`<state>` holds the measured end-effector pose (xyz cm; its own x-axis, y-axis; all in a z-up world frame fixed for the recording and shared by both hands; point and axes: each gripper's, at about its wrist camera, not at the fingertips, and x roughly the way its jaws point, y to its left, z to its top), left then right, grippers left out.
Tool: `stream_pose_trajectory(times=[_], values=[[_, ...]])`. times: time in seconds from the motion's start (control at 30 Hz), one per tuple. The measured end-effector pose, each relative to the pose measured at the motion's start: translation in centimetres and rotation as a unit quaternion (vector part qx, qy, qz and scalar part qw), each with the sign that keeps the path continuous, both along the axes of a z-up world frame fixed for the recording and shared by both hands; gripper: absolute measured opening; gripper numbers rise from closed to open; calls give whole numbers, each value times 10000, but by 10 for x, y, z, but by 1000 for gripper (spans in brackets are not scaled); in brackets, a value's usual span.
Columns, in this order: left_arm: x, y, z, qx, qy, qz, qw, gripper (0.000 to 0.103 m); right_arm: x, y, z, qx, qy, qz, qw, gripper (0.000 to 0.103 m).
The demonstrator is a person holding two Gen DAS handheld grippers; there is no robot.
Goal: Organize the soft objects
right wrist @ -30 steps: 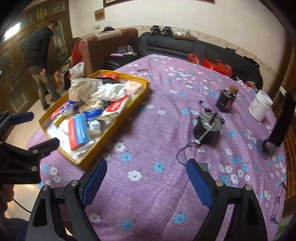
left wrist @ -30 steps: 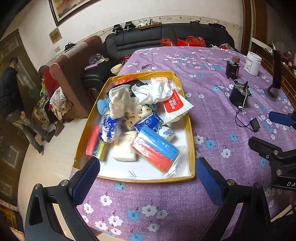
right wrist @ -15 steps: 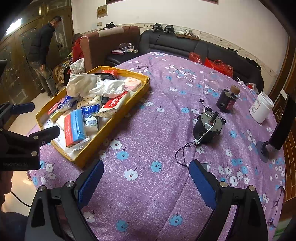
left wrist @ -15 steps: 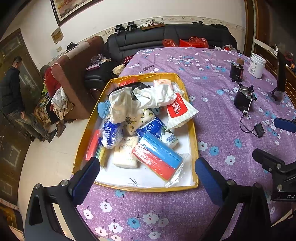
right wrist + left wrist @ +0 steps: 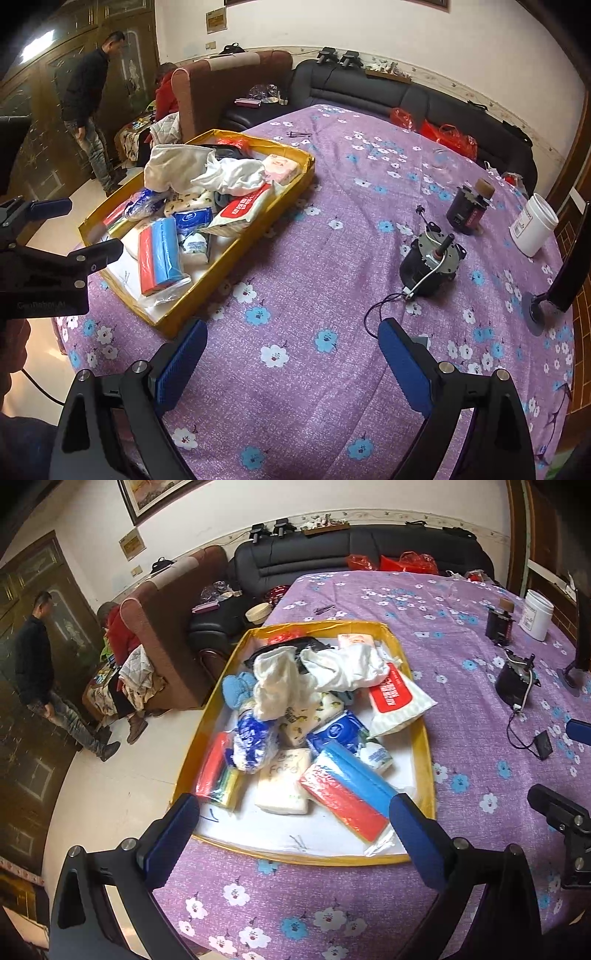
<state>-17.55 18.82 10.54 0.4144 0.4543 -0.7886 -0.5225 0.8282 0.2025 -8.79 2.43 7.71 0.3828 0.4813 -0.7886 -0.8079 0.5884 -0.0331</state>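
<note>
Fingers [image 5: 181, 360] of right gripper [image 5: 293, 363] slightly wider than before, empty.

A yellow-rimmed tray [image 5: 428, 760] sits mid-frame in the left wrist view, heaped with soft things — crumpled white cloths [image 5: 332, 668] lie on top toward its far end, with a blue fuzzy cloth [image 5: 236, 688] at their left. Nearer lie a red-labelled wipes pack [image 5: 397, 698], a blue tissue packet [image 5: 338, 731], a white tissue pack [image 5: 284, 781] and, tilted at the lower right, a red-and-blue bundle in clear plastic [image 5: 349, 794].
</note>
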Motion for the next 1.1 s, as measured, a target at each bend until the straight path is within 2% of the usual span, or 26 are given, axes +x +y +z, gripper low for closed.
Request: stream_pose_trajectory(times=[0.77, 1.1], values=[[-20, 27, -6, -54, 146, 249, 9996, 103, -18, 24, 0, 141, 116, 239, 9995, 96], [-41, 44, -3, -9, 163, 488, 9987, 103, -30, 44, -1, 183, 123, 452, 9987, 96]])
